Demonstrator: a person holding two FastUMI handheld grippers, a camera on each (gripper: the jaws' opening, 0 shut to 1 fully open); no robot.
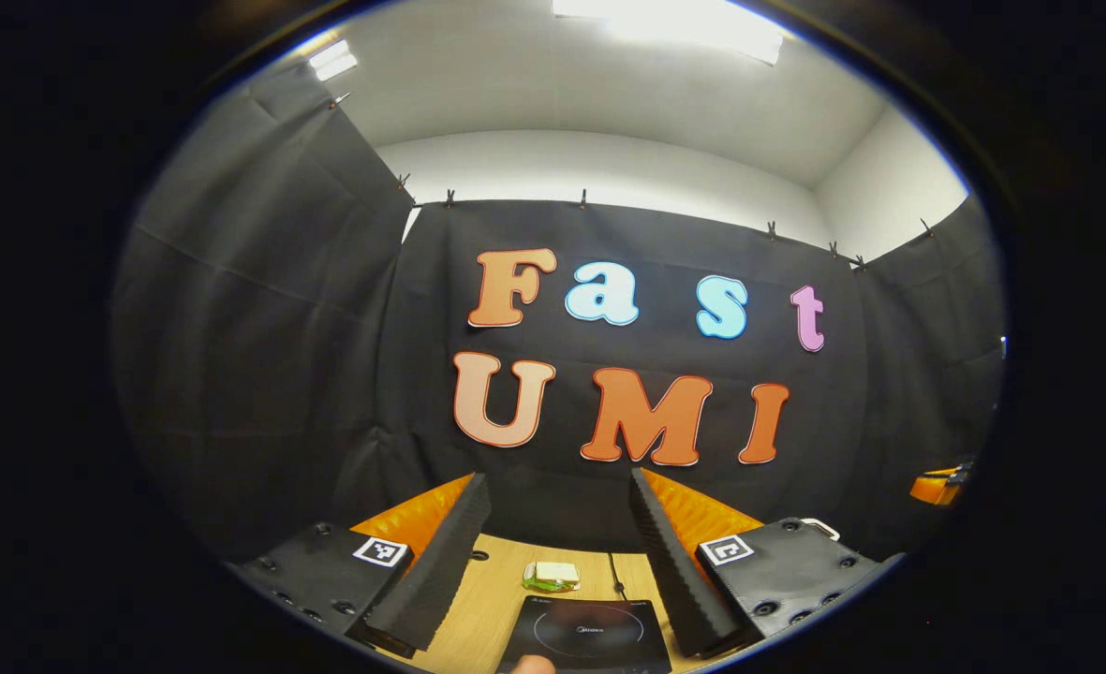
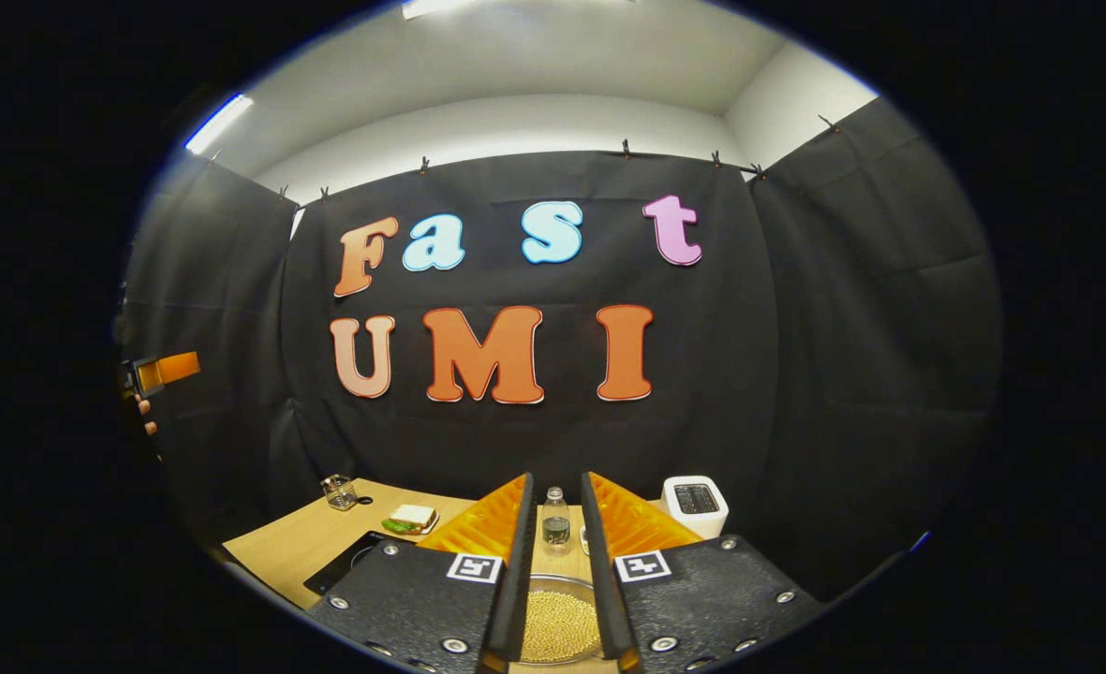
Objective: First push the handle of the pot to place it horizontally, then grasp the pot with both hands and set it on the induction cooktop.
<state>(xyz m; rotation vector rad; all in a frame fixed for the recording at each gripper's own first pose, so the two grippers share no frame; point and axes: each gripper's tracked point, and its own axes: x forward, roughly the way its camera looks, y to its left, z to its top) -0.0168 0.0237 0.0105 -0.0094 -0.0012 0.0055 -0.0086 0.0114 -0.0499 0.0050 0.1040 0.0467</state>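
The pot point(image 2: 560, 625) sits on the wooden table point(image 2: 281, 543) directly below my right gripper point(image 2: 557, 599). In the right gripper view I see its metal rim and a fill of small yellow beads between my two fingers; its handle is hidden from me. My right fingers stand a narrow gap apart over the pot, and nothing shows them pressing on it. Whether they touch the rim I cannot tell.

The induction cooktop point(image 1: 585, 635) lies flat on the table, black with a ring marked on its glass. In the left gripper view it sits just ahead of and between my left fingers, with its cord running off toward the back wall. In the right gripper view its corner shows left of the pot, partly behind my left-hand finger plate. My left gripper point(image 1: 553, 599) is held wide apart and empty above the table.

Beyond the cooktop a sandwich point(image 1: 552, 575) with green filling rests on the table. A glass jar point(image 2: 338, 491) stands near the far left corner, well apart from the pot. A small water bottle point(image 2: 555, 520) stands upright behind the pot, seen between my right fingers. A white toaster point(image 2: 695, 504) stands at the back right. At the left edge of the right gripper view, an orange-and-black part of the other gripper shows, with fingertips of the hand point(image 2: 145, 412) holding it.
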